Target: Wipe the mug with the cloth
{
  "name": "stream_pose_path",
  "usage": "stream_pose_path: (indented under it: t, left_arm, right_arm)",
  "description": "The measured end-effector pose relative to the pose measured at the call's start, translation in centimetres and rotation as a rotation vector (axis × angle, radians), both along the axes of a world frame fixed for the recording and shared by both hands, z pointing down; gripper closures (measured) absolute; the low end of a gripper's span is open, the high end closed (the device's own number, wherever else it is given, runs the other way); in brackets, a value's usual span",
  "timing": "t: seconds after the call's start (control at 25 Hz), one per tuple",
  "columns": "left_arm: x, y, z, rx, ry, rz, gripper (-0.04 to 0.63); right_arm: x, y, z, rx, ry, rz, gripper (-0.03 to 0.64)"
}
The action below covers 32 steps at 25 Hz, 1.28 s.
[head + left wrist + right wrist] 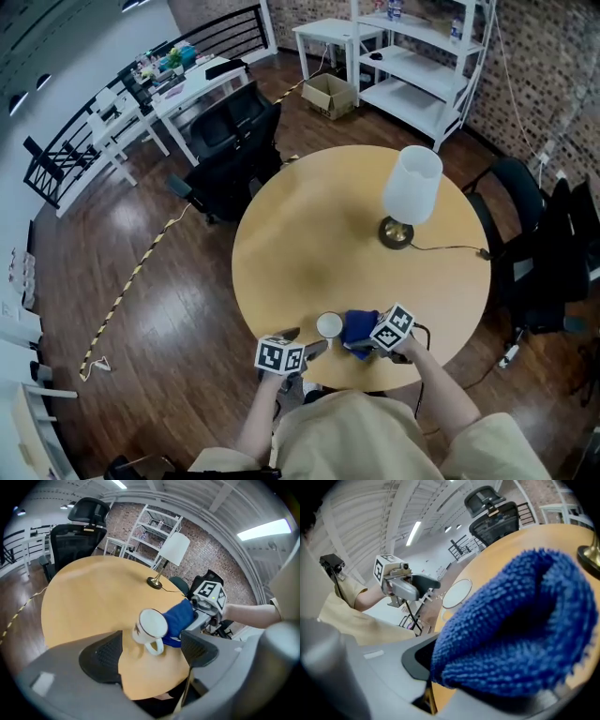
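A white mug (pixel 329 324) with a dark rim stands on the round wooden table (pixel 309 234) near its front edge. In the left gripper view the mug (pixel 151 629) shows its handle toward me. My left gripper (pixel 306 346) is open, and its jaws (pixel 150 652) stand wide on either side of the handle without touching it. A blue cloth (pixel 358 327) presses against the mug's right side. My right gripper (pixel 364 343) is shut on it. The cloth (pixel 520 625) fills the right gripper view, with the mug's rim (pixel 457 593) just beyond it.
A table lamp (pixel 411 192) with a white shade stands at the far right of the table, and its cable (pixel 450 249) runs to the right edge. Black office chairs (pixel 230 155) stand behind the table on the left and another chair (pixel 525 225) on the right. White shelving (pixel 422 56) stands at the back.
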<state>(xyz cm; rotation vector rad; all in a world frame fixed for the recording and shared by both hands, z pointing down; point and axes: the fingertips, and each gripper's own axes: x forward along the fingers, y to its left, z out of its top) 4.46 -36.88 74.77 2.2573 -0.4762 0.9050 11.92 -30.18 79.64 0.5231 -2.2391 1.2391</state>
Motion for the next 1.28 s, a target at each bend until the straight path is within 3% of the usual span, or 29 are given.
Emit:
stream_pose_path:
  t: [0.12, 0.32, 0.4, 0.48, 0.76, 1.04, 1.12, 1.28]
  left_arm:
    - [1.4, -3.6, 1.3, 0.025, -0.066, 0.098, 0.236]
    - [5.5, -3.7, 3.6, 0.029, -0.166, 0.466, 0.283]
    - [5.9, -3.5, 4.9, 0.031, -0.222, 0.516, 0.399]
    - [6.1, -3.7, 5.7, 0.035, -0.256, 0.49, 0.541]
    - [6.3, -3.9, 5.9, 0.02, -0.256, 0.331, 0.541]
    - [5.9, -3.8, 6.0, -0.013, -0.332, 0.161, 0.545]
    - [5.8, -4.3, 6.3, -0.016, -0.341, 0.115, 0.552]
    - [4.6, -5.0, 6.9, -0.108, -0.355, -0.001, 0.569]
  right_arm:
    - [-0.3, -0.1, -0.4, 0.017, -0.044, 0.107, 0.552]
    - [-1.2, 0.4, -0.7, 0.063, -0.041, 0.089, 0.552]
    - [-1.8, 0.6, -0.6, 0.099, -0.004, 0.029, 0.552]
    - [-2.4, 0.8, -0.4, 0.13, 0.027, -0.019, 0.552]
    - [-3.3, 0.4, -0.2, 0.133, 0.023, 0.042, 0.552]
    - [-3.5, 1.2, -1.2, 0.156, 0.032, 0.048, 0.552]
    - [-2.4, 1.2, -2.2, 0.178, 0.029, 0.122, 0.551]
    - [1.9, 0.0, -7.7, 0.304, 0.0, 0.441, 0.551]
